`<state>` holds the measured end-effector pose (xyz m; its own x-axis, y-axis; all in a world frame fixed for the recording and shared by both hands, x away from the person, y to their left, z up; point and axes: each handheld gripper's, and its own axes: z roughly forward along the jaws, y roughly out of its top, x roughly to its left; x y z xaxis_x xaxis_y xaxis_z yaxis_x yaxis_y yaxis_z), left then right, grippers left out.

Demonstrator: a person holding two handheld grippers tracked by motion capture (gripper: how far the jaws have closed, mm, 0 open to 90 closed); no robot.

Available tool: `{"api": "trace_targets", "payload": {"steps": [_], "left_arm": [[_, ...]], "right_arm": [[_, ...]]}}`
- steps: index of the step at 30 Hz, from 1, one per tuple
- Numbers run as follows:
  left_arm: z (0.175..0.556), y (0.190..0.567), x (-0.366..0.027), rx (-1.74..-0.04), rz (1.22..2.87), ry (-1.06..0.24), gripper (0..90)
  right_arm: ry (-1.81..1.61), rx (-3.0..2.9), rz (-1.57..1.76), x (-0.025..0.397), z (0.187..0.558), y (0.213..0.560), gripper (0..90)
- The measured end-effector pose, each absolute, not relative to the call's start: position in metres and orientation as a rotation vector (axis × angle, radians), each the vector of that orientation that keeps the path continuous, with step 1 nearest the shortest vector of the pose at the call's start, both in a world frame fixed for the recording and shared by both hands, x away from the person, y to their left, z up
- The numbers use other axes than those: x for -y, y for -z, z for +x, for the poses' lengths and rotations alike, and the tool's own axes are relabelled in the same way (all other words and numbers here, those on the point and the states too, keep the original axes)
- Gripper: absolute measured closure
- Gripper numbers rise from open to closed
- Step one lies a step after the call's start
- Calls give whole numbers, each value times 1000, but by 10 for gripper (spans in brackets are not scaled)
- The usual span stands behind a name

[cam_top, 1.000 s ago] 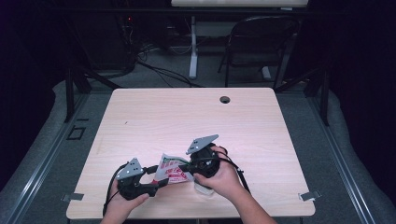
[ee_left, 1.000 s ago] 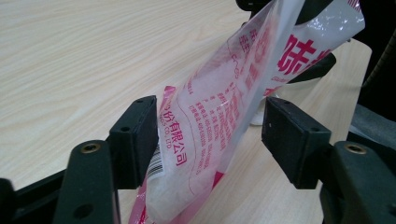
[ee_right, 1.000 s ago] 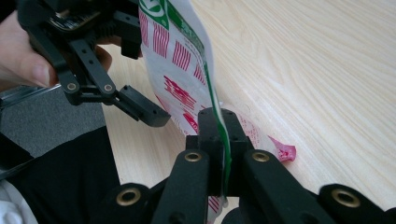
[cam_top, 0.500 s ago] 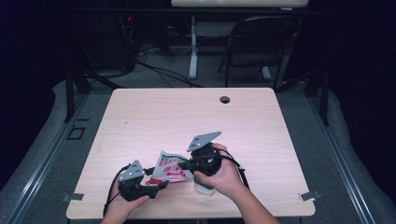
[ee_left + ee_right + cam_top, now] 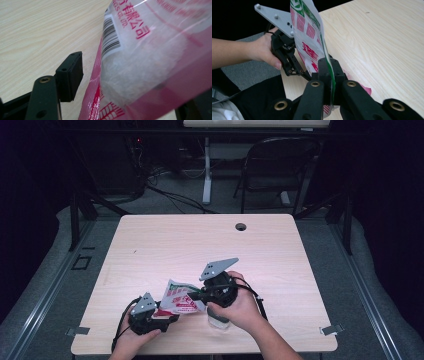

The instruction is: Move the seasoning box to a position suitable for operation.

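The person's left hand [image 5: 131,336] is gripping the left gripper [image 5: 167,316] low at the near edge, its jaws standing apart and pointing rightward. The right hand [image 5: 239,306] is wrapping around the right gripper [image 5: 192,295], which is sitting higher and pointing left toward the other, its jaws pressing tightly together. Both forearms are coming in from the bottom of the high view.

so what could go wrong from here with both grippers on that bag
1. The right gripper pinches only the thin green edge of the plastic bag; a hard pull could tear the film or let it slip out.
2. In the left gripper view, the left gripper has its jaws apart around the bag's lower end, so the white contents may sag or swing.
3. The bag hangs near the table front edge; a drop could go off it.
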<state>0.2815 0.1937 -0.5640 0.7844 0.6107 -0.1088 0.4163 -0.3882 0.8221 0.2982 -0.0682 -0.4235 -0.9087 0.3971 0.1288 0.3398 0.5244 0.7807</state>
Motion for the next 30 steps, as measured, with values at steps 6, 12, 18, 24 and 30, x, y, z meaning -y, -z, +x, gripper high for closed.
{"api": "trace_targets", "payload": {"steps": [6, 12, 18, 24, 30], "left_arm": [[280, 565, -194, -749, 2030, -258, 429], [279, 565, -192, -736, 2033, -271, 516], [279, 566, -191, -735, 2039, -276, 559], [279, 566, -190, -742, 2050, -295, 590], [278, 565, -190, -734, 2053, -308, 618]], "right_arm": [[-1373, -2673, 637, 67, 296, 419, 900], [-1385, -2667, 641, 66, 296, 419, 900], [-1382, -2665, 644, 66, 297, 419, 900], [-1379, -2667, 645, 66, 297, 422, 900], [-1390, -2661, 653, 65, 297, 423, 900]]}}
